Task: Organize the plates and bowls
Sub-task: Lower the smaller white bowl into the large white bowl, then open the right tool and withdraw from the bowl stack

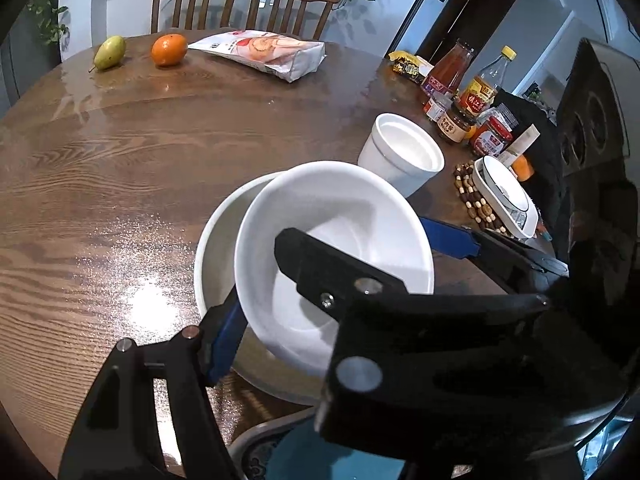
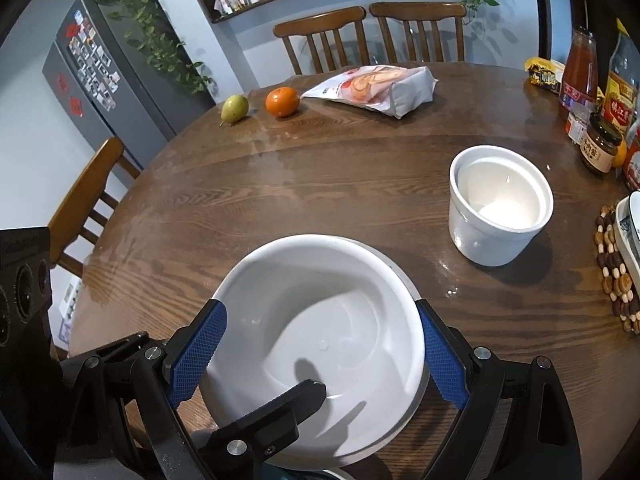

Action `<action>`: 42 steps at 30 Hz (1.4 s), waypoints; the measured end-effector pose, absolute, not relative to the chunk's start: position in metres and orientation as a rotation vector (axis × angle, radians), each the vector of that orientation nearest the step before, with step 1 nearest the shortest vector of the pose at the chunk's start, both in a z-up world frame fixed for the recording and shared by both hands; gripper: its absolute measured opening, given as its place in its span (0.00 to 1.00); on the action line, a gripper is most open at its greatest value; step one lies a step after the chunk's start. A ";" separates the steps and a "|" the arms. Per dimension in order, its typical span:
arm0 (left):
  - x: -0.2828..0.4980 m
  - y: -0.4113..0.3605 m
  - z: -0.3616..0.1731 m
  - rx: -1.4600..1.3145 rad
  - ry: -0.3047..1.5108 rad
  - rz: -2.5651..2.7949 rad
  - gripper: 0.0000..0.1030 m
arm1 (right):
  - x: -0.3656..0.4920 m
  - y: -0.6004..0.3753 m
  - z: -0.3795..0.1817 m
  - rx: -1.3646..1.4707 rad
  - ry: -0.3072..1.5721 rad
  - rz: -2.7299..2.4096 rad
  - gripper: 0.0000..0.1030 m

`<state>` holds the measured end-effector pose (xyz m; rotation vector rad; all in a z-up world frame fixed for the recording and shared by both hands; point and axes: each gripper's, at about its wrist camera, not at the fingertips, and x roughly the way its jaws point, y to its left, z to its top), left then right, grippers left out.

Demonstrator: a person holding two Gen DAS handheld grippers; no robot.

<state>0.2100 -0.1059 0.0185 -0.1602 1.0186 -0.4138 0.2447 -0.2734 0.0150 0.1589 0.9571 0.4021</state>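
A white bowl [image 1: 344, 216] [image 2: 320, 280] is tilted over a second white bowl [image 1: 216, 248] that stands on the round wooden table [image 1: 120, 168]. My left gripper [image 1: 260, 300] is shut on the near rim of the upper bowl, one black finger [image 1: 320, 264] inside it and a blue pad [image 1: 224, 332] outside; that finger shows in the right wrist view [image 2: 280, 404]. My right gripper [image 2: 320, 356] is open, with its blue pads [image 2: 198, 354] standing on either side of the bowl; whether they touch it is unclear. A white ramekin-style cup [image 1: 400, 156] [image 2: 498, 204] stands to the right.
Bottles and jars [image 1: 468, 96] [image 2: 600, 92] stand at the right edge, beside a beaded trivet [image 1: 476, 204] bearing a rimmed dish [image 1: 504, 196]. A pear [image 1: 109, 53], an orange [image 1: 169, 49] and a snack bag [image 1: 264, 53] lie at the far side. Chairs stand behind the table.
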 end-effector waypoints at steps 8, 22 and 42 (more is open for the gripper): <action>0.210 -0.105 0.019 -0.158 1.008 -0.410 0.64 | 0.246 -0.274 0.016 0.173 0.954 0.407 0.90; 0.210 -0.105 0.022 -0.125 0.962 -0.378 0.73 | 0.247 -0.273 0.017 0.157 0.933 0.397 0.90; 0.206 -0.100 0.032 -0.146 0.906 -0.374 0.78 | 0.249 -0.302 0.027 0.284 0.836 0.321 0.90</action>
